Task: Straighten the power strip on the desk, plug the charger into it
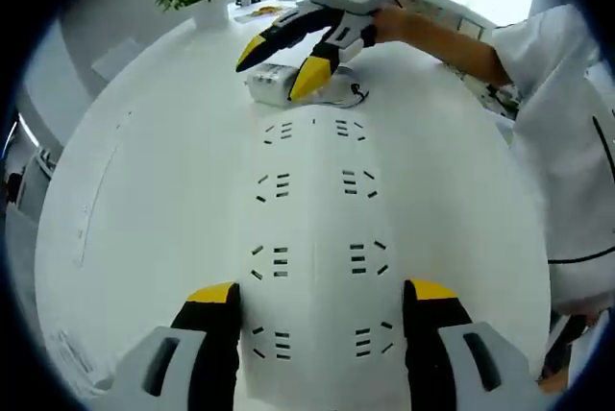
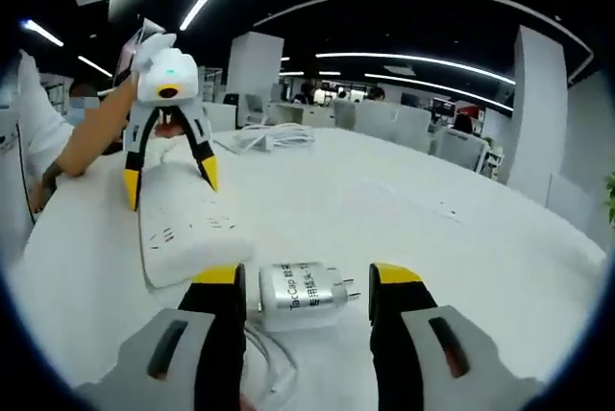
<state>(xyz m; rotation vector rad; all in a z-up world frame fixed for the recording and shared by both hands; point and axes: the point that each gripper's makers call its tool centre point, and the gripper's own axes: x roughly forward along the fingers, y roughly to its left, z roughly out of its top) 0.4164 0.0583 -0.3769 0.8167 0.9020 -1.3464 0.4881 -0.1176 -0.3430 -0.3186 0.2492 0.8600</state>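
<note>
A: Start big. Where does the desk stand in all this?

B: It is a wide white top, and the power strip lies flat on it, running lengthwise straight away from the left gripper. That gripper's jaws are spread wide at the strip's near end, one on each side. I cannot tell if they touch it.

A: So is the straightening done?

B: It looks lined up, or nearly so, but that is my judgement.

A: And the charger?

B: The charger lies on its side on the desk just off the strip's far end, prongs out, its cable trailing. The right gripper is open around it, not yet clamped. Gripping and plugging in are still to do.
</note>
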